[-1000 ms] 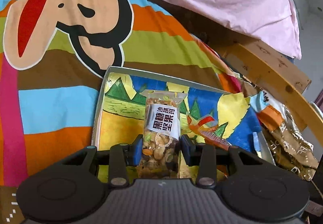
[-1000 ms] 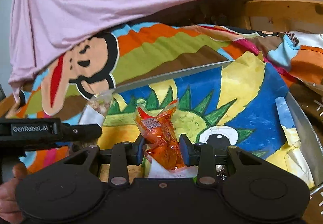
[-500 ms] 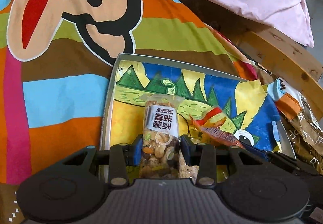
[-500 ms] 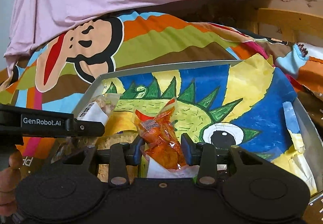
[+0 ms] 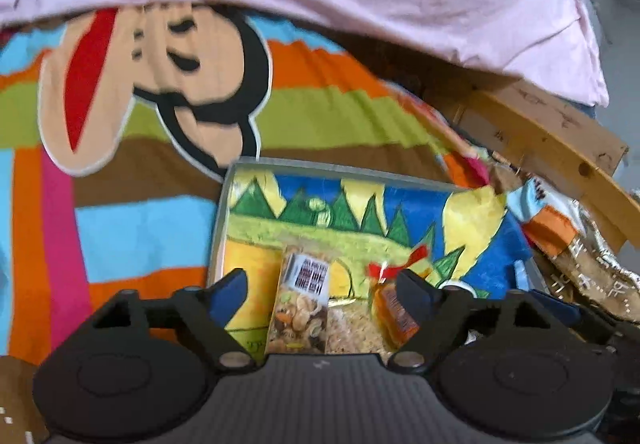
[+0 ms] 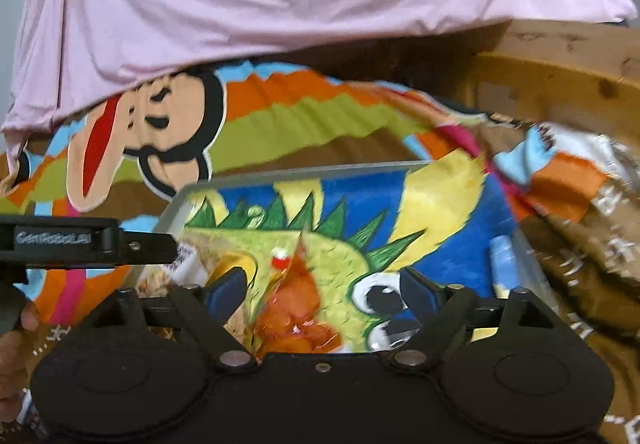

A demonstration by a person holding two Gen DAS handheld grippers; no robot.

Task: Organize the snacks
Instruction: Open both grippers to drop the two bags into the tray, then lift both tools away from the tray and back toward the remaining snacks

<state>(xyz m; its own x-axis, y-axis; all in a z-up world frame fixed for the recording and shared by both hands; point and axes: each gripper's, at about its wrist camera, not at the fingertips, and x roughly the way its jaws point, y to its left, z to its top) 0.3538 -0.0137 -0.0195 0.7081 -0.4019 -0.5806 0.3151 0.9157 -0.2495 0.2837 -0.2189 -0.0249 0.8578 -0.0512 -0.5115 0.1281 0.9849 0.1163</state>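
Since a second ago I've spread both pairs of jaws wide, so the clear nut-mix packet (image 5: pixel 301 306) lies loose, long axis running away between my left gripper (image 5: pixel 322 294), inside the dinosaur-print metal tray (image 5: pixel 218 220), orange candy packet (image 6: pixel 298 318) likewise under my right gripper (image 6: pixel 322 292).

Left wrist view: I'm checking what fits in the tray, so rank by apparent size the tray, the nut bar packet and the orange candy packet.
1. Tray, clearly largest.
2. Nut bar packet.
3. Orange candy packet, partly hidden behind a finger, so its rank below the nut bar is unsure.
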